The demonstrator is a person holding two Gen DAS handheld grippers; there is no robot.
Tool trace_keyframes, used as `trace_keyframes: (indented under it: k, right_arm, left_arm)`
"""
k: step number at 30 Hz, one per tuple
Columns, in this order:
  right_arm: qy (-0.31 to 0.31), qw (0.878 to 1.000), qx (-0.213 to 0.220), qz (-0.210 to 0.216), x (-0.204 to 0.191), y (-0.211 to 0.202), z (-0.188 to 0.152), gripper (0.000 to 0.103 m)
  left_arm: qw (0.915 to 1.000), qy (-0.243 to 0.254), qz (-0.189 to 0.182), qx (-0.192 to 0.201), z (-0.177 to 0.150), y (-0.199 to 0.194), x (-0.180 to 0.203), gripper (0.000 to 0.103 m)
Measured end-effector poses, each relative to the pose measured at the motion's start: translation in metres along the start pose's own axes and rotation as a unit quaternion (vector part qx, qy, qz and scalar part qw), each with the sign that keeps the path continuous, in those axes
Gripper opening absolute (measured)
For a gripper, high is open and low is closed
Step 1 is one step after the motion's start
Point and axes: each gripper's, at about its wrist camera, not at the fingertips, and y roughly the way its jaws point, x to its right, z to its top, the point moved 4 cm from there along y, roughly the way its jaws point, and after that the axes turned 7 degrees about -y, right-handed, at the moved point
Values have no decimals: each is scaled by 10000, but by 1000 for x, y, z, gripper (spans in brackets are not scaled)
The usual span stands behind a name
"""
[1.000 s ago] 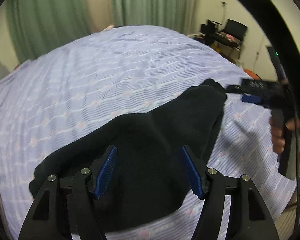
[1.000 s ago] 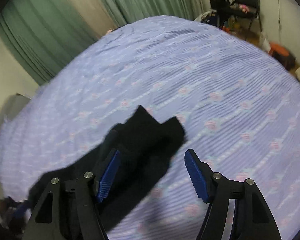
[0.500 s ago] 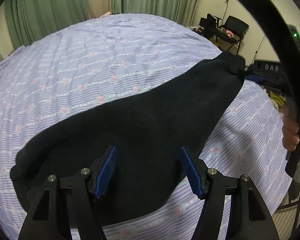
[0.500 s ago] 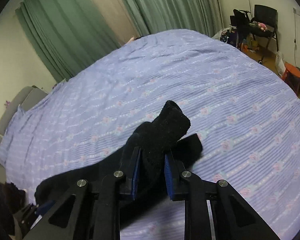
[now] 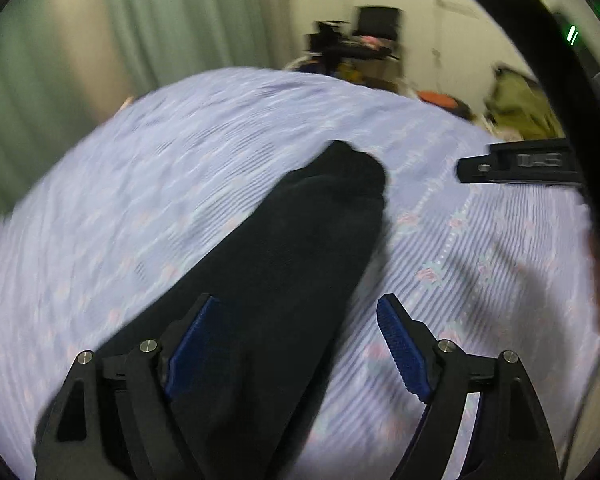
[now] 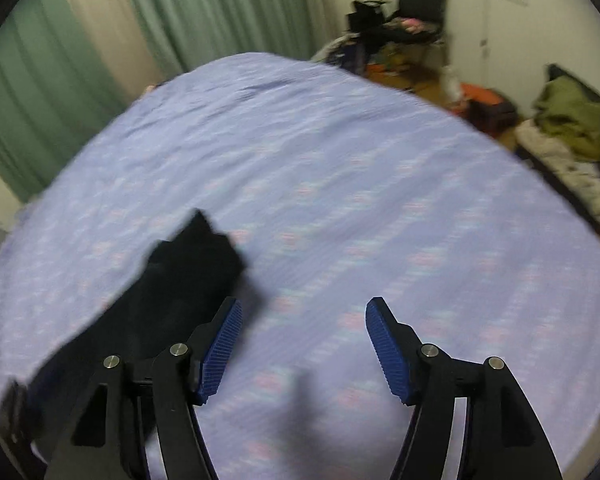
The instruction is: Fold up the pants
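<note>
The black pants [image 5: 284, 264] lie as a long narrow strip on the lilac bedspread [image 5: 180, 168]. My left gripper [image 5: 300, 344] is open just above the strip's near part, with the cloth under its left finger. The strip's far end points toward the right gripper's body [image 5: 520, 166], seen at the right. In the right wrist view the pants [image 6: 180, 280] lie to the lower left. My right gripper [image 6: 302, 344] is open and empty over bare bedspread [image 6: 340, 184], its left finger beside the pants' end.
Green curtains [image 6: 204, 20] hang behind the bed. A chair and cluttered desk [image 6: 404, 16] stand at the far right. A low bed with an olive garment [image 6: 568, 128] lies along the right wall. An orange stool [image 6: 480, 100] stands by the bed's corner.
My right gripper has opened and let go of the pants' end, which now lies on the bedspread. Both views are blurred from motion. The left gripper stays open.
</note>
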Motion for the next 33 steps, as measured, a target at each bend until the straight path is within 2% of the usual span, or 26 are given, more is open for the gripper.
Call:
trace_keyframes:
  k: [3,5,7,8,9,10,11,12,13,14,15,17,19,21,25,27,29,31,33]
  right_arm:
    - [-117,9992,-228,-308,20,-1,-14,65]
    - [-74,9986,-352,-399,32,-2,-21,65]
    - [66,9985,-373,-392,41,-2,-25,65]
    - [119,9987,-365,-325,43,-4,-26,65]
    - [131,9990,-346,-261,44,-6,-26,65]
    - [124,9992,-326,-217,42,-6,-27,65]
    - [108,9994,-295,-120,39,-6,-27,65]
    - [93,9996,-278,-32,35,-7,-25,65]
    - [78,9995,-250,164,28,-5,-24,65]
    - [67,9993,-239,272,23,-2,-23,65]
    - [45,9983,-219,537,12,3,-20,65]
    - [-14,9952,-215,955,-6,12,-14,65]
    - [-99,9901,-216,1382,-27,24,-8,65]
    - [-178,9832,-267,1799,-48,40,-1,65]
    - [43,9658,-395,2563,-81,72,20,65]
    - [282,9593,-348,2787,-88,84,35,65]
    - [465,9536,-340,2954,-90,93,46,64]
    - [721,9434,-468,3202,-91,107,53,58]
    - [883,9313,-660,3472,-95,118,54,52]
  left_arm:
    - [9983,515,253,-33,12,33,26,82]
    - [9921,1004,709,-231,13,68,38,82]
    - [9905,1056,742,-464,13,89,37,77]
    - [9919,916,660,-583,14,96,29,71]
    - [9939,716,548,-628,17,98,21,57]
    - [9970,332,229,-663,21,96,8,48]
    - [9964,-325,-280,-738,28,93,-14,42]
    - [9929,-684,-563,-789,32,92,-26,38]
    - [9780,-1476,-1162,-911,36,91,-53,34]
    - [9625,-2010,-1537,-979,38,92,-71,34]
    - [9455,-2475,-1851,-1022,39,92,-87,32]
    - [9058,-3363,-2354,-1046,34,97,-125,31]
    - [8877,-3670,-2578,-1039,29,98,-142,31]
    - [8837,-3653,-2726,-1064,28,99,-146,31]
    - [8862,-3541,-2803,-1038,30,102,-140,32]
    - [8817,-3609,-2861,-1027,22,98,-139,32]
    - [8807,-3619,-2881,-1023,24,104,-136,32]
    - [8814,-3593,-2889,-1032,26,102,-134,33]
    - [8868,-3454,-2866,-1106,31,105,-126,39]
